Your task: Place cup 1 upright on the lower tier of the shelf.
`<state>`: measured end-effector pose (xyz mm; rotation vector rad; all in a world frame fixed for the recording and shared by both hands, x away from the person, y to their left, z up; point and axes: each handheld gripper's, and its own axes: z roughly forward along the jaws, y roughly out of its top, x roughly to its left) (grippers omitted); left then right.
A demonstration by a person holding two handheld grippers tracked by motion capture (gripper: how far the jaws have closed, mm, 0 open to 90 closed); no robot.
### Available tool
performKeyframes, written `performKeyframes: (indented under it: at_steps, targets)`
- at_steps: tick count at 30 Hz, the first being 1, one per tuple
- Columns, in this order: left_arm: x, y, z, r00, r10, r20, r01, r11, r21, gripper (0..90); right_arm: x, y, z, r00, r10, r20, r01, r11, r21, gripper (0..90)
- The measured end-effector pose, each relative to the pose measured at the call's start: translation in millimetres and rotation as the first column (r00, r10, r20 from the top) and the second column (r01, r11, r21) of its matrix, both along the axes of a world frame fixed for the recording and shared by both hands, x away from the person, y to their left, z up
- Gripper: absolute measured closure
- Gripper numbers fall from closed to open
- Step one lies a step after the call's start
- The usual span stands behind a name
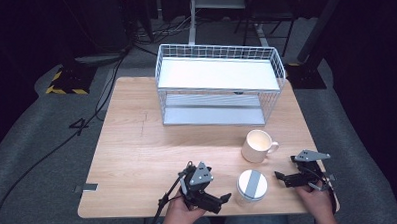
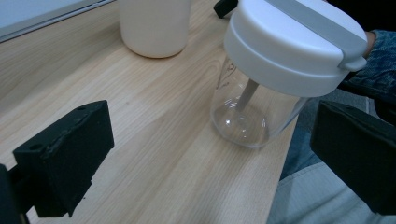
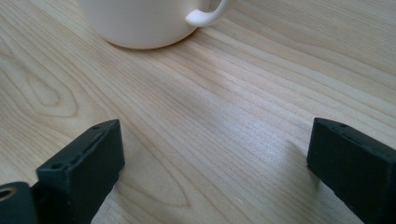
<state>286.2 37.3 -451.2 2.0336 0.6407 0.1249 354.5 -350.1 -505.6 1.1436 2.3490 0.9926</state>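
Observation:
A clear glass jar with a white lid and grey strap stands near the table's front edge; the left gripper view shows the jar close ahead, slightly right. A cream mug stands just behind it, handle to the right, and its base is at the top of the right gripper view. My left gripper is open, just left of the jar, pointing at it. My right gripper is open, right of the jar and in front of the mug, holding nothing.
A white wire basket shelf with two levels stands at the back of the wooden table. The table's front edge runs just under both hands. Cables trail over the grey floor at left.

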Motion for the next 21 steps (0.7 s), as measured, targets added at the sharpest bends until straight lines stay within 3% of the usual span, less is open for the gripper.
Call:
performKeyframes:
  at_steps: [7,13,21]
  targets:
    - [-6.9,-15.3,-2.8,0.9986,-0.050,0.018,0.050,0.9987,-0.011,0.3,0.0,0.0,0.0,1.0000,0.000,0.000,0.000,1.000,0.000,4.2]
    - [-9.0,-26.4,-7.6,0.9968,-0.078,0.013,0.079,0.9952,-0.058,0.3,0.0,0.0,0.0,1.0000,0.000,0.000,0.000,1.000,0.000,4.2]
    - [-5.9,-45.6,-18.6,0.9957,-0.092,-0.001,0.092,0.9947,-0.046,0.2,0.0,0.0,0.0,1.0000,0.000,0.000,0.000,1.000,0.000,4.2]
